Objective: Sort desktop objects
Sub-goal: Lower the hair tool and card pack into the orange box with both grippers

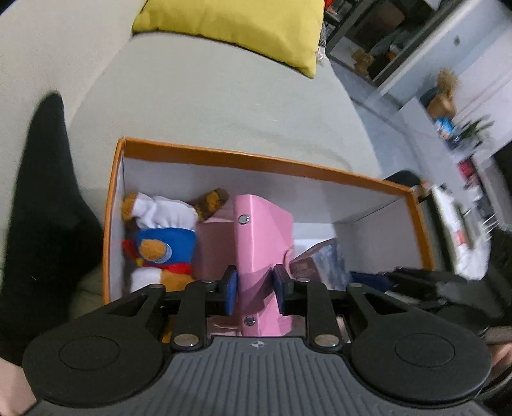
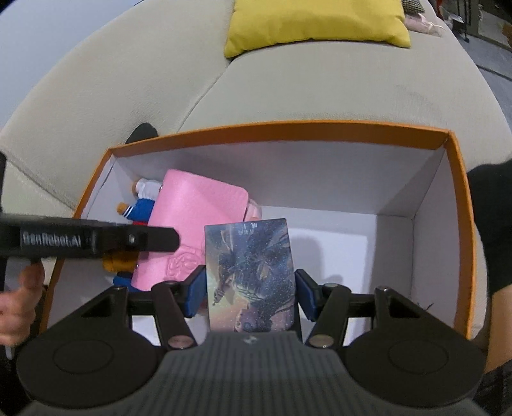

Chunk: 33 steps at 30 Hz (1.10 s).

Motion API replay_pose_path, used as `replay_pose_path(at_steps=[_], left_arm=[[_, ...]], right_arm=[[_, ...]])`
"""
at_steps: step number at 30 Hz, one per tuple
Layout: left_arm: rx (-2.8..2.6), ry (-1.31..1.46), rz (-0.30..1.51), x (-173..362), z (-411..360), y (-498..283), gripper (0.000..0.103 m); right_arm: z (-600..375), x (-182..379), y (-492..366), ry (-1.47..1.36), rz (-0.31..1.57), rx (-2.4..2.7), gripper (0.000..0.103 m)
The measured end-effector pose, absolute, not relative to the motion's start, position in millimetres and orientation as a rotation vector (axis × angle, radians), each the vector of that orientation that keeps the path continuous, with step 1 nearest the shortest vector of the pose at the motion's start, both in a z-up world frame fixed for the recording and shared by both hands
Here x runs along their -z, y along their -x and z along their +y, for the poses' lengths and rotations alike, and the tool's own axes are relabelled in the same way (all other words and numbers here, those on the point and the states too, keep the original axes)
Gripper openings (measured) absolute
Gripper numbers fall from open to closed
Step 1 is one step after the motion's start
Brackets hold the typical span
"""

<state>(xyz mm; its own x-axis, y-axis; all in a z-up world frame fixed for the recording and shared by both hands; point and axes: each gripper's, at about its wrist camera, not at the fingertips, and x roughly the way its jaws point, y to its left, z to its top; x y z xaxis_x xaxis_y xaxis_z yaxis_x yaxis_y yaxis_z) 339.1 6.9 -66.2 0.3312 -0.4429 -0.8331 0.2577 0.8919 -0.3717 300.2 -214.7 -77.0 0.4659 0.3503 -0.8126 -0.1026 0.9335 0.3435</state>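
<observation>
An orange box (image 1: 243, 158) with a white inside sits on a beige sofa; it also shows in the right wrist view (image 2: 288, 128). A plush bear (image 1: 163, 243) in blue and white lies at its left end. My left gripper (image 1: 255, 290) is shut on a pink binder (image 1: 260, 243), held on edge inside the box. The pink binder (image 2: 195, 211) leans over the bear (image 2: 134, 204) in the right wrist view. My right gripper (image 2: 250, 292) is shut on a dark blue picture book (image 2: 251, 272), held upright over the box floor.
A yellow cushion (image 1: 233, 28) lies on the sofa (image 1: 208, 102) behind the box. The left gripper's body (image 2: 86, 240) crosses the box's left side in the right wrist view. Shelves and clutter (image 1: 448, 121) stand at the right. A dark garment (image 1: 44, 198) is at the left.
</observation>
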Motion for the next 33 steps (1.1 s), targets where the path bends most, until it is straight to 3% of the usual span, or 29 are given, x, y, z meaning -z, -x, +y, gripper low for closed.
replay_pose_path(at_steps=[6,11,17,33], left_arm=[[0.352,-0.097,1.058,60,-20,-331,0.035],[0.331,-0.103,1.053,57,-20,-331,0.035],[0.360,-0.060,1.087,60,-13,-330,0.017],[0.274,-0.079,1.066,63,-9,-340,0.010]], right_arm=[[-222,74,-304,-0.323,1.054,-0.208,0.060],[-226,80,-312,-0.317,1.080,-0.114,0.060],[-214,86,-324,-0.329,1.089,-0.100,0.060],[-197,81,-336,-0.297,1.074,-0.095,0.060]])
